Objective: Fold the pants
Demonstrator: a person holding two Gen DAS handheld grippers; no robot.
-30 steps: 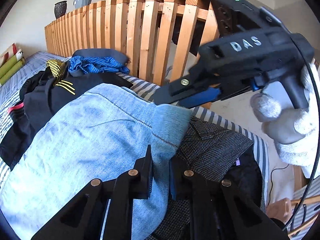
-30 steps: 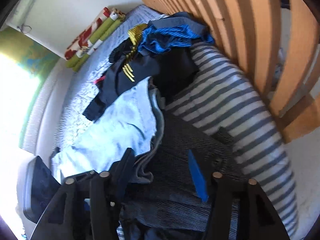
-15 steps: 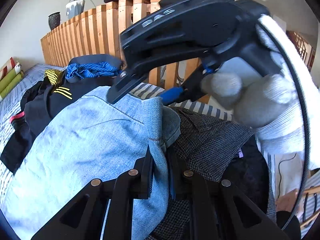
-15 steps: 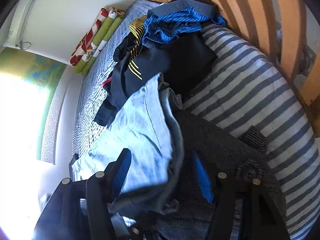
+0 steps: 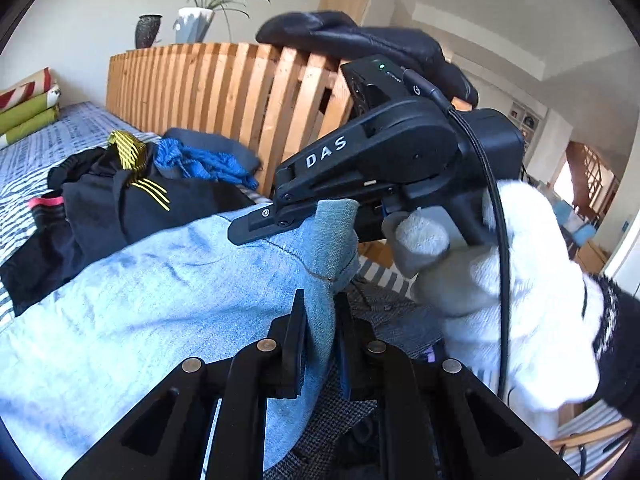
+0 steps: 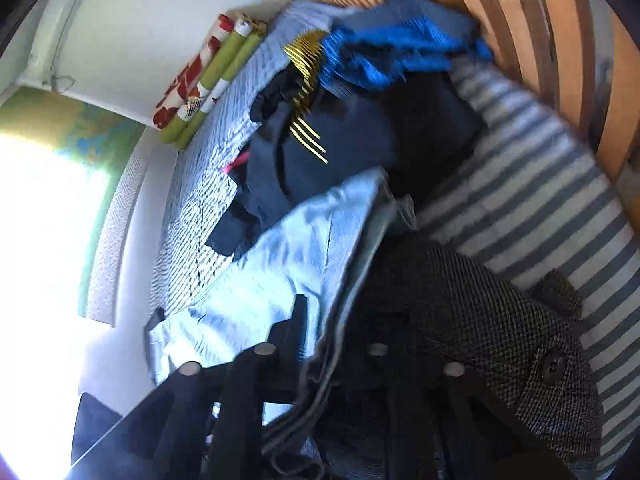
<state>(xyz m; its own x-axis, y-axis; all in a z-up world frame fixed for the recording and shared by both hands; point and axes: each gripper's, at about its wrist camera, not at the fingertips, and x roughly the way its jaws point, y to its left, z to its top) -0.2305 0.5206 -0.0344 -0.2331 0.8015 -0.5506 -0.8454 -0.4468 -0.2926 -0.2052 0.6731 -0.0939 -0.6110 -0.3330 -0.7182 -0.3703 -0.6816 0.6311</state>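
Light blue jeans (image 5: pixel 160 300) lie spread over a pile of clothes on the bed. At the bottom of the left wrist view, my left gripper (image 5: pixel 320 320) is shut on the jeans' hem edge, which stands up between its fingers. Just beyond it is my right gripper (image 5: pixel 248 232), held by a white-gloved hand (image 5: pixel 520 280). A corner of the hem (image 5: pixel 336 216) sticks up beside its fingers. In the right wrist view, the right gripper (image 6: pixel 324 328) is shut on the folded edge of the jeans (image 6: pixel 288 248).
Under the jeans lies a dark tweed garment (image 6: pixel 480 300). Farther back on the striped bedding (image 6: pixel 540 184) are a black top with yellow stripes (image 5: pixel 120 200) and a blue garment (image 5: pixel 200 160). A wooden slatted headboard (image 5: pixel 224 88) stands behind, with a black jacket (image 5: pixel 360 40) draped over it.
The right gripper was open above the hem. It has come down and shut on the jeans' edge beside the left gripper. The hem is now lifted slightly.
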